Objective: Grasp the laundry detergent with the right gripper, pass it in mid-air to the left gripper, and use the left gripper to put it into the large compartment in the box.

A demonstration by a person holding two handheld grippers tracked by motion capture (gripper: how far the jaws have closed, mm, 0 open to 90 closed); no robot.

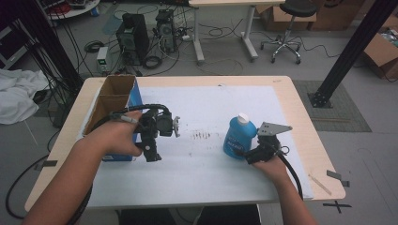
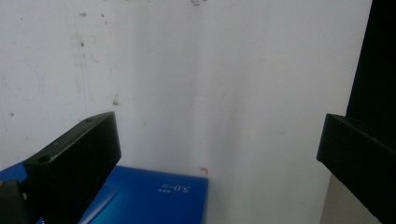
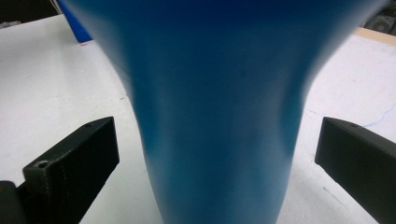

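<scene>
A blue plastic bottle (image 1: 238, 136) with a white cap is standing upright on the white sheet (image 1: 206, 164) that is covering the pale wooden table (image 1: 300, 117). Taking the bottle as the landmark: the right gripper (image 1: 253, 149) is sitting just beside its base on the person's side, and its grey three-cornered plate is showing just above the hand. In the right gripper view the bottle's smooth, glossy body (image 3: 215, 116) is narrowing into a waist between the two blocky black jaws — they are standing wide apart, with white sheet showing between each jaw and the plastic, so nothing is being gripped.

Well to the left of the bottle, the left gripper (image 1: 152, 140) is hanging over the sheet, held in the person's left hand (image 1: 119, 136). Its matte black jaws are also spread wide and holding nothing. In the left gripper view they are framing scuffed, speckled white sheet and the sharp corner of a blue box (image 2: 154, 196) with small white lettering.

That box (image 1: 115, 110) — open-topped, brown cardboard inside, blue outside — is lying farther left of the bottle, just beyond the left hand. A smudge of dark marks (image 1: 202, 136) is lying on the sheet between the left gripper and the bottle.
</scene>
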